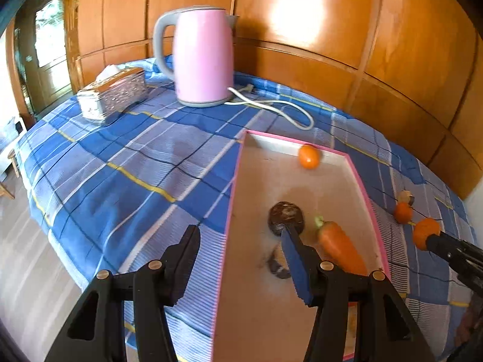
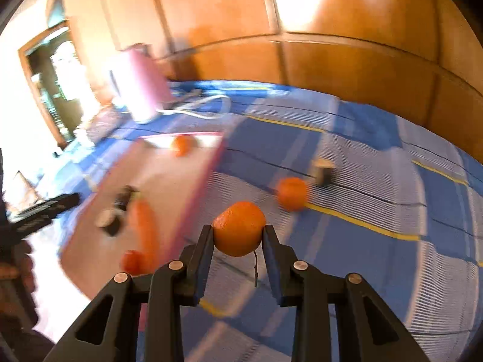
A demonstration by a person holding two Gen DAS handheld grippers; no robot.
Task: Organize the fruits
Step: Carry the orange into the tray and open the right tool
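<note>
Fruits lie partly inside the pink-rimmed tray (image 1: 232, 199) and partly out on the blue checked cloth (image 1: 126, 163). From the left wrist view, a small orange (image 1: 308, 157) sits at the tray's far end around 12 o'clock, a dark round fruit (image 1: 285, 215) near the middle, and a carrot (image 1: 341, 247) just beside it at 3 o'clock. The left gripper (image 1: 241, 235) stands released, one finger over the cloth, the other over the tray, nothing between them. The right gripper (image 2: 238, 232) is clenched on a tangerine (image 2: 238, 229) (stem dangling below). Beyond it at 1 o'clock another orange (image 2: 291, 193) rests on the cloth. A pink kettle (image 1: 202, 57) stands far back.
</note>
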